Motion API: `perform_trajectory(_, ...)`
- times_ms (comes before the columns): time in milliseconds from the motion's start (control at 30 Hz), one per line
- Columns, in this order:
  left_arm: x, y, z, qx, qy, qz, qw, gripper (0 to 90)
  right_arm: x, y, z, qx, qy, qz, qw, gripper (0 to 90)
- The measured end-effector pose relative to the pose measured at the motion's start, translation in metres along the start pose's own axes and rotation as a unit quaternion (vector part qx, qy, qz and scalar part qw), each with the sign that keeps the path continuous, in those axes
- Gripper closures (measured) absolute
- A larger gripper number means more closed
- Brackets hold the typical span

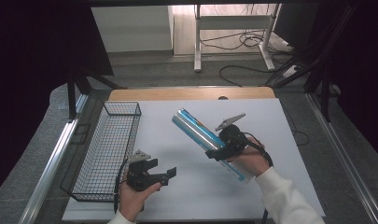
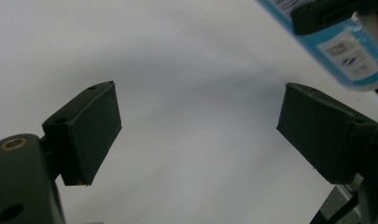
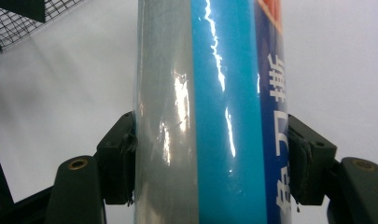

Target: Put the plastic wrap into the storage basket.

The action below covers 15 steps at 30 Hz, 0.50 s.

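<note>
A long silver and blue tube (image 1: 201,133) with a printed label is held tilted above the white table, its silver end up and to the left. My right gripper (image 1: 220,151) is shut on the tube; in the right gripper view both pads press the sides of the tube (image 3: 210,112). My left gripper (image 1: 163,172) stands open near the table's front left, with nothing between its jaws (image 2: 196,135). One end of the tube (image 2: 336,44) shows at the upper right of the left gripper view.
A black wire basket (image 1: 107,149) lies along the left side of the white table (image 1: 270,140), close to my left hand. A corner of the basket (image 3: 23,18) shows at the upper left of the right gripper view. Cables and a desk frame lie on the floor beyond.
</note>
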<state>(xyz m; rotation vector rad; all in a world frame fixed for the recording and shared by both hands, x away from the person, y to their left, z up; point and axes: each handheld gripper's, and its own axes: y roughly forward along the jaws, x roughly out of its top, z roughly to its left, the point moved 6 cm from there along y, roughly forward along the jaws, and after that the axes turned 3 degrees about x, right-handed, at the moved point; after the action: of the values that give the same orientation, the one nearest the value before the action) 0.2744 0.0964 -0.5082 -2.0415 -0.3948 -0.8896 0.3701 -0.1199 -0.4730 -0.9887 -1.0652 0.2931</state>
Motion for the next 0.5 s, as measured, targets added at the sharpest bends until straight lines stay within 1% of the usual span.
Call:
perform_trajectory(133,0.012,0.007,-0.004,-0.014,-0.017,-0.006,0.9997,13.2,0.002,0.004,0.004,0.002,-0.001,0.000,1.0000,32.0)
perform_trajectory(300,0.024,0.015,-0.008,-0.033,-0.038,-0.015,0.9986,12.3,0.006,0.009,0.007,0.000,-0.008,-0.002,1.0000,32.0)
perform_trajectory(433,0.032,0.022,-0.007,-0.057,-0.060,-0.018,0.9964,11.5,0.007,0.012,0.010,-0.002,-0.007,-0.010,0.9999,32.0)
perform_trajectory(500,0.036,0.027,-0.007,-0.080,-0.077,-0.019,0.9937,10.6,0.009,0.014,0.011,-0.002,-0.005,-0.013,0.9999,32.0)
